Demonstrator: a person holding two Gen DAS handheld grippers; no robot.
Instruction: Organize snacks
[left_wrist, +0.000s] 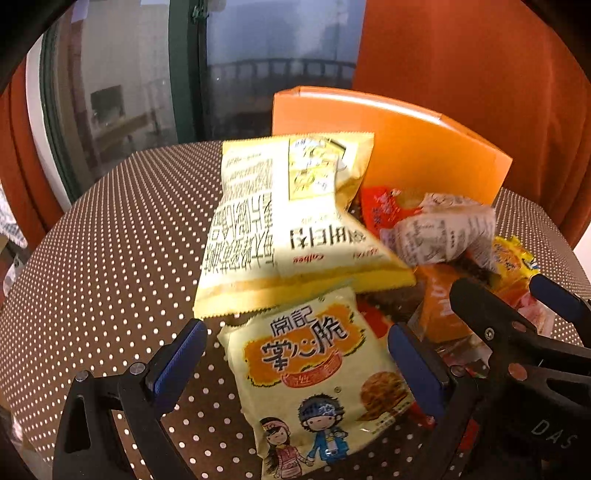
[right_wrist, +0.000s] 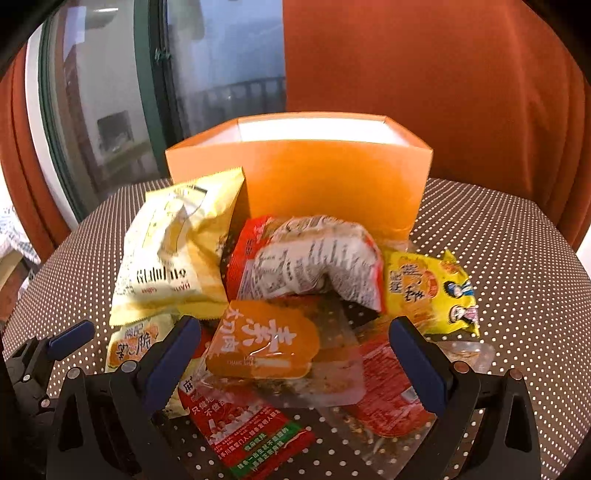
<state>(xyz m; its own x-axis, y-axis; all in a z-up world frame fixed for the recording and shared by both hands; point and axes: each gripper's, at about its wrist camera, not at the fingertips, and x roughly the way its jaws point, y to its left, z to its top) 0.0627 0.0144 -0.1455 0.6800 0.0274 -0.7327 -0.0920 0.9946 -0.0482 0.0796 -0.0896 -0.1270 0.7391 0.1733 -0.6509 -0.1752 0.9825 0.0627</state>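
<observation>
A pile of snack packets lies on the dotted table in front of an open orange box (right_wrist: 314, 177), which also shows in the left wrist view (left_wrist: 406, 147). My left gripper (left_wrist: 295, 362) is open, its jaws on either side of a pale noodle snack packet with cartoon children (left_wrist: 314, 376). A large yellow chip bag (left_wrist: 288, 229) lies just beyond it. My right gripper (right_wrist: 295, 354) is open around an orange-labelled clear packet (right_wrist: 266, 339). A red packet (right_wrist: 243, 424) lies below it. A white-and-red printed packet (right_wrist: 314, 258) and a yellow packet (right_wrist: 432, 291) lie farther back.
The brown tablecloth with white dots (left_wrist: 110, 240) covers a round table. An orange curtain (right_wrist: 443, 74) hangs behind the box. A window with a green frame (right_wrist: 147, 92) is at the back left. My right gripper's arm shows in the left wrist view (left_wrist: 517, 332).
</observation>
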